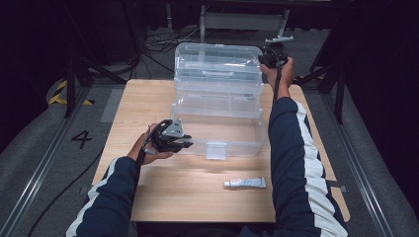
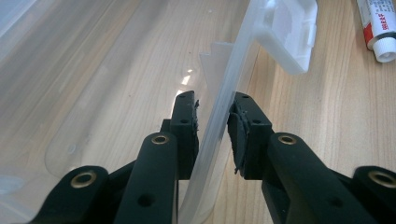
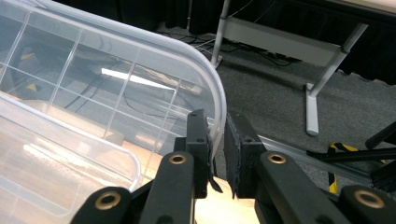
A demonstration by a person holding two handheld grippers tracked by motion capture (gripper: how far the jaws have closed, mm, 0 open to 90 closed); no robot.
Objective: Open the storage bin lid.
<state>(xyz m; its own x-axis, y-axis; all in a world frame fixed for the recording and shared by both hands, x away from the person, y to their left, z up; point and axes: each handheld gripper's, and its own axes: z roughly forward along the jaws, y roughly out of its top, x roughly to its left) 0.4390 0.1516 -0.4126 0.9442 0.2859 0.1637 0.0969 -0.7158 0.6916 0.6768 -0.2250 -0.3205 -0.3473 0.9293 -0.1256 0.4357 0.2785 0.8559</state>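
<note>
1. Overhead, we note a clear box (image 1: 217, 131) at the middle of the table (image 1: 148, 187), its lid (image 1: 217, 64) standing raised at the far side. We find the left gripper (image 1: 185, 140) at the box's near left corner and the right gripper (image 1: 267, 58) up at the lid's right edge. A tube (image 1: 245, 183) lies on the table near the front, apart from the box.
2. From the left gripper view, we record the jaws clamped on the box wall (image 2: 215, 126), one pad each side. A latch (image 2: 292, 35) hangs farther along that wall, the tube (image 2: 380, 28) beyond it.
3. From the right gripper view, we record the jaws pinching the lid's curved rim (image 3: 218, 121), grey floor (image 3: 280, 93) behind.
</note>
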